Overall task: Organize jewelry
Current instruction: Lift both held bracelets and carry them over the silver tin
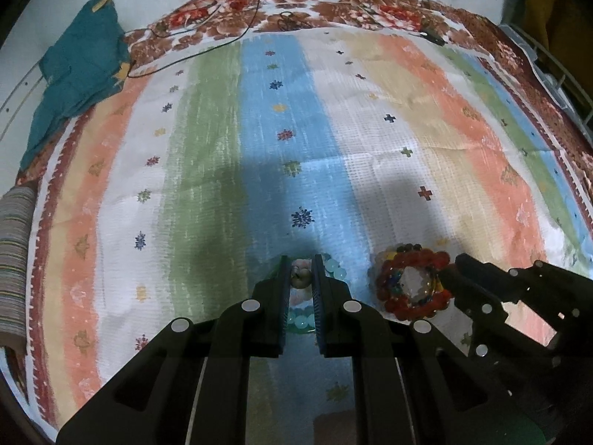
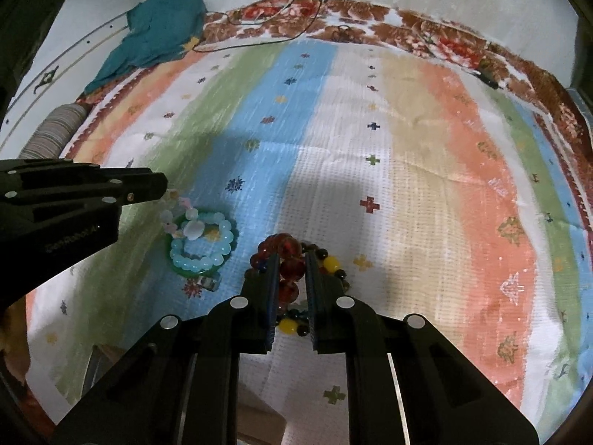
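Two bead piles lie near each other on the striped cloth [image 1: 333, 129], unsorted. Left claw [image 1: 301, 278] pinches the pale blue bracelets [image 2: 202, 239]; right claw [image 2: 291, 278] grips the red bracelets [image 1: 411, 283].

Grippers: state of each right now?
Left gripper: narrowly open around a bead of the pale blue bracelet; grip unclear.
Right gripper: narrowly open around the red bead bracelet; grip unclear.

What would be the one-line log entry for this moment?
left tongs: closed on pale blue bracelet | right tongs: closed on red bead bracelet | both on striped cloth
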A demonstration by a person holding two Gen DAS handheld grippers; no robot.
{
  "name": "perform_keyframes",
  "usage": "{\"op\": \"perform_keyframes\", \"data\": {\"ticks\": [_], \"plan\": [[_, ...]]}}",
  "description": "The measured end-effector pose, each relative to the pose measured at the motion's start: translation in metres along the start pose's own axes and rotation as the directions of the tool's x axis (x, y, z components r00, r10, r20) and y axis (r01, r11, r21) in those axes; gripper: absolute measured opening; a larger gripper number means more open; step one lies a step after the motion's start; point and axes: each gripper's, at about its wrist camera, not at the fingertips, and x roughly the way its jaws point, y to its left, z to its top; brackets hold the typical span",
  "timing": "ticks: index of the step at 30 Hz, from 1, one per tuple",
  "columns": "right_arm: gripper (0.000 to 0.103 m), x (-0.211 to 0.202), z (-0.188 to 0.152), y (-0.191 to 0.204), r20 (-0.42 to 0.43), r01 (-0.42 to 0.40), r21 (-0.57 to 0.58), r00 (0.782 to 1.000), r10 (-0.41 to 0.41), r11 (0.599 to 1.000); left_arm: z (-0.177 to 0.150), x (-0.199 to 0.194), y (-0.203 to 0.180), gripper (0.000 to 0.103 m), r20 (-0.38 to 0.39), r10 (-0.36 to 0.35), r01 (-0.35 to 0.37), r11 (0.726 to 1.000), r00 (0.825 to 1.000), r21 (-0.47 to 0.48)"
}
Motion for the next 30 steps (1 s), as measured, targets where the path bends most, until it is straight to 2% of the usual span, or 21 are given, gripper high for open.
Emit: {"op": "perform_keyframes", "data": {"ticks": [8, 18, 30], "plan": [[0.014, -0.014, -0.002, 0.0, 0.031, 0.023, 0.001, 0.999, -0.023, 1.0, -0.003, -0.021, -0.003, 0.011, 0.042, -0.013, 0.013, 1.0, 0.999, -0.004], [0.014, -0.042, -0.005, -0.004, 0.115, 0.06, 0.026, 0.991, -0.063, 0.998, -0.01, -0.046, -0.004, 0.011, 0.106, -0.009, 0.01, 1.0, 0.994, -0.017], [0.014, -0.081, -0.015, 0.003, 0.205, 0.052, 0.039, 0.977, -0.059, 0.998, -0.031, -0.083, -0.001, 0.011, 0.185, -0.017, 0.022, 0.999, 0.983, -0.024]]}}
